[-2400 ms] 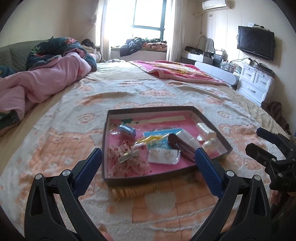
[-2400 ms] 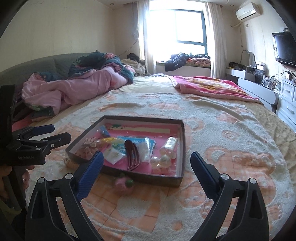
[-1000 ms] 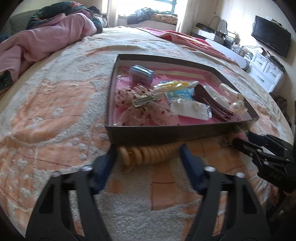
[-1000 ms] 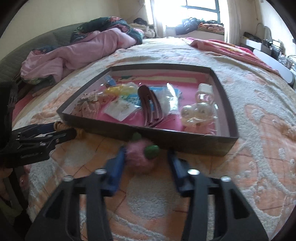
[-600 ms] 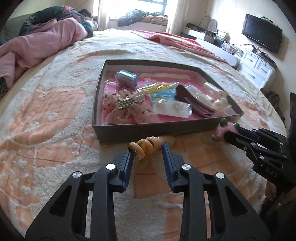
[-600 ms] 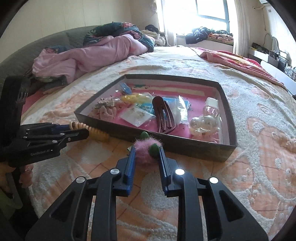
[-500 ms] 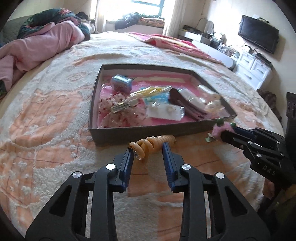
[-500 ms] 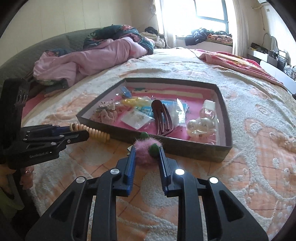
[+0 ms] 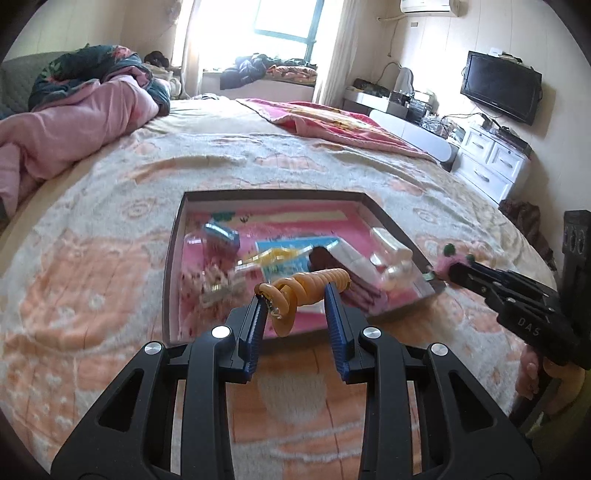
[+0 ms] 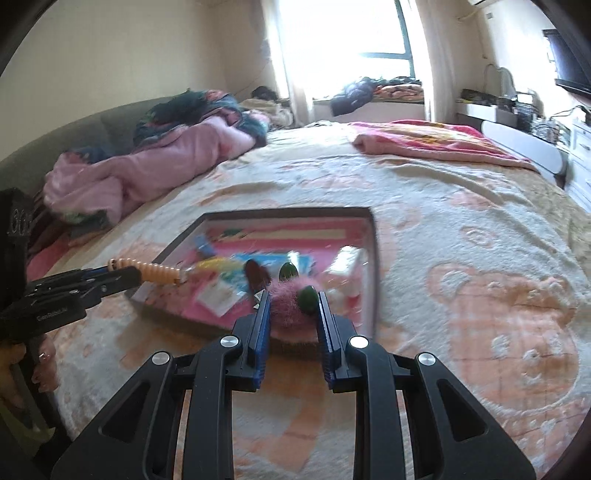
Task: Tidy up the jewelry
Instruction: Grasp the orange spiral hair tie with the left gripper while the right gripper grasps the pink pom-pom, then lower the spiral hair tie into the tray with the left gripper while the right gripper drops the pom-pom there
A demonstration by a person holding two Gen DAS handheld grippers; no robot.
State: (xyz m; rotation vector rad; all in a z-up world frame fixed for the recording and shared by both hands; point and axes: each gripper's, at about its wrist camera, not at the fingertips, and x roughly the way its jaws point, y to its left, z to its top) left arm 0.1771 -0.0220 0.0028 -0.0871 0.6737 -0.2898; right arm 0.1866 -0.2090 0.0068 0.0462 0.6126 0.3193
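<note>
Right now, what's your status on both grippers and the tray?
Left gripper shut on orange spiral hair tie. Right gripper shut on pink fuzzy clip. Both lifted in front of tray. Nothing in the way.

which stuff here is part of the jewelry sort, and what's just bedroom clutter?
In play:
- orange spiral hair tie, clamped in the left tool
- fuzzy pink hair clip, clamped in the right tool
- dark tray with the pink liner, holding packets and clips

Clutter:
- pink quilt
- red blanket
- wall TV
- white drawers

Sunlit window [image 9: 282, 18], patterned bed [image 9: 92, 266], wall television [image 9: 500, 90].
</note>
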